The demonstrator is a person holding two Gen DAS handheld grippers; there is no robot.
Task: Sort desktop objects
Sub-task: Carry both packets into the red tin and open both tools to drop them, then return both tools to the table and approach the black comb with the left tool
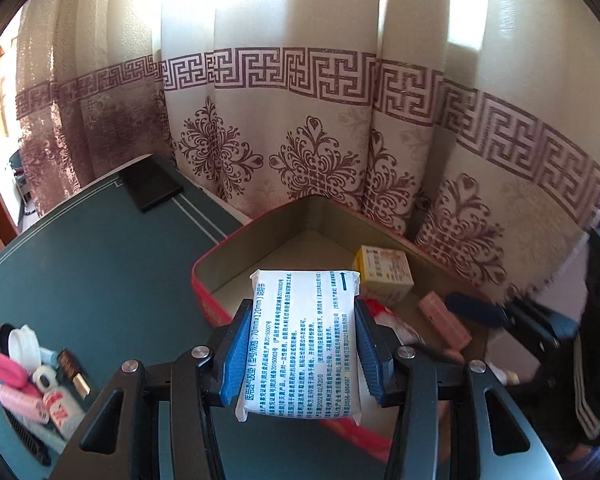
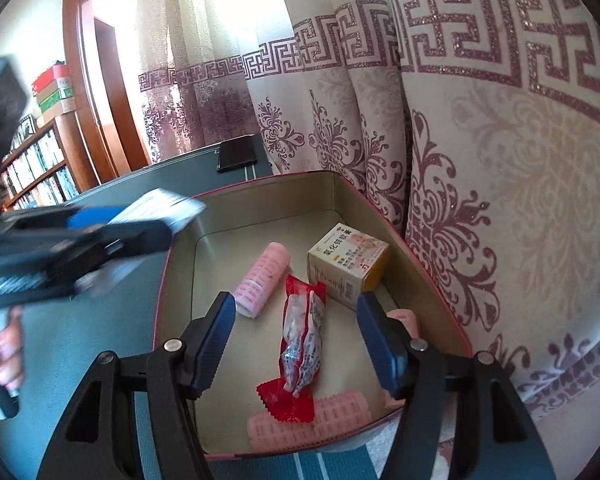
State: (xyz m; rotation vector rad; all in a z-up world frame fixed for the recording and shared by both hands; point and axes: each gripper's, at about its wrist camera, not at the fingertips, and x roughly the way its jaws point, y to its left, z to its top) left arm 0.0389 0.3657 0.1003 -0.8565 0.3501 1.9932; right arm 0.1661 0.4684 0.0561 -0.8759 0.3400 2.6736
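Left wrist view first: the left gripper (image 1: 302,354) has its blue fingers (image 1: 236,354) pinching a flat white packet (image 1: 304,336) covered in blue print, one pad on each long side. The packet sits over the near rim of the red tin (image 1: 204,300), so it's above the box, not in it. Inside the tin there's a yellow and white carton (image 1: 384,274) toward the far corner, a pink roller (image 1: 446,318) nearer the right wall, and a bit of a red and white pouch (image 1: 392,320) poking out beside the right finger. The other gripper shows as a blurry dark blue shape at the tin's right side. On the green worktop (image 1: 100,264), near the left edge, is a heap of small stuff (image 1: 36,376): white caps, a pink thing, small bottles, a comb. A black slab (image 1: 152,184) lies at the far edge by the curtain (image 1: 300,120).

Right wrist view: the right gripper (image 2: 296,344) has its fingers (image 2: 214,344) spread with nothing pinched, hanging over the tin (image 2: 172,280). Between them, lying on the tin floor, is the red pouch (image 2: 302,344). A roller (image 2: 262,278) lies left of the carton (image 2: 348,266), another roller (image 2: 312,420) lies by the near wall, partly under the pouch. The left gripper (image 2: 172,216) is blurred at the tin's left wall, with the packet (image 2: 164,204) in it, and a hand (image 2: 4,348) on its handle.
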